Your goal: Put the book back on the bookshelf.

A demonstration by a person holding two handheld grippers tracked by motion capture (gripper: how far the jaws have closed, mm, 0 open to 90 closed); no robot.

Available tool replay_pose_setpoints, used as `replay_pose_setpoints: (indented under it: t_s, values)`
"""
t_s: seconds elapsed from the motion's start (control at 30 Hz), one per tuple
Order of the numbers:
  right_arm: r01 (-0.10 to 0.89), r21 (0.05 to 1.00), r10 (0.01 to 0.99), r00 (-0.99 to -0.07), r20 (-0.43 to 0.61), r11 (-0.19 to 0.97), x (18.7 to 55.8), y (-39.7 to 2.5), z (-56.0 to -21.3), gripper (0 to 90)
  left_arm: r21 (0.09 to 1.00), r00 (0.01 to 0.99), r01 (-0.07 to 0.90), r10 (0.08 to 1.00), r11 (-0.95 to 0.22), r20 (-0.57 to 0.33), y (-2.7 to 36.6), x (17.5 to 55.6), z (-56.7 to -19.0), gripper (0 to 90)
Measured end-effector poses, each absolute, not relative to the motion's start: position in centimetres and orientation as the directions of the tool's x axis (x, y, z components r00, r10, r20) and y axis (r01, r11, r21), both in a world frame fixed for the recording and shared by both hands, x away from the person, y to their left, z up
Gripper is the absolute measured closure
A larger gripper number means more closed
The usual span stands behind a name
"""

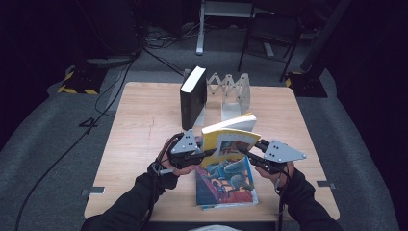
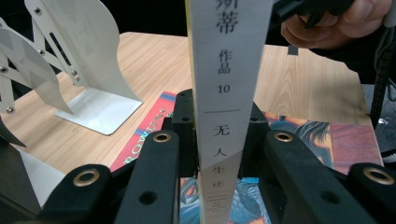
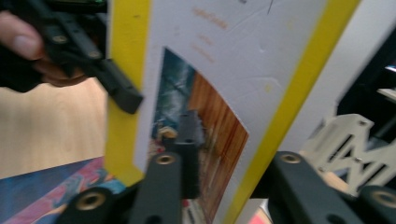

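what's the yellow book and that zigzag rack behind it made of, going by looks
Yellow book: paper block with a card cover, seemingly glossy; page edges show pale along the top and the printed cover catches a slight sheen. Zigzag rack: looks like thin sheet metal painted or coated off-white, matte, with riveted crossing strips and a flat bent foot, though plastic can't be ruled out.
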State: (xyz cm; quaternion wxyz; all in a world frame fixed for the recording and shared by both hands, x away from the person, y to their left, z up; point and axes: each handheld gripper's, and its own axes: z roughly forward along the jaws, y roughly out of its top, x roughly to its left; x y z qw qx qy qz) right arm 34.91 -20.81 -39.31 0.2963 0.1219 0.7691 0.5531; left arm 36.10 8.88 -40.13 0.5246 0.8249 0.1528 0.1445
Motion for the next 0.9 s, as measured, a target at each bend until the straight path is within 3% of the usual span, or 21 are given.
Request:
replay_pose_setpoints:
  t_s: [0.23, 0.47, 0.57, 0.9]
  values:
    - [-0.092, 0.944, 0.594, -0.757, -0.273, 0.316, 35.8, -22.2, -39.3, 60.7, 0.908, 0.912, 0.101, 0.403, -0.406, 0.078, 9.1, 36.0, -40.3, 74.5]
    - [0.01, 0.951, 0.586, -0.79, -0.183, 0.31, 37.5, -22.1, -40.0, 42.2, 0.914, 0.914, 0.082, 0.395, -0.398, 0.09, 9.0, 35.8, -40.4, 74.3]
    - [0.025, 0.944, 0.563, -0.808, -0.175, 0.329, 37.7, -21.5, -40.3, 46.2, 0.917, 0.911, 0.079, 0.401, -0.391, 0.093, 8.9, 36.0, -40.5, 73.9]
    - [0.021, 0.94, 0.576, -0.795, -0.191, 0.341, 37.7, -20.8, -40.4, 46.6, 0.942, 0.906, 0.067, 0.416, -0.329, 0.08, 8.5, 36.3, -39.7, 71.6]
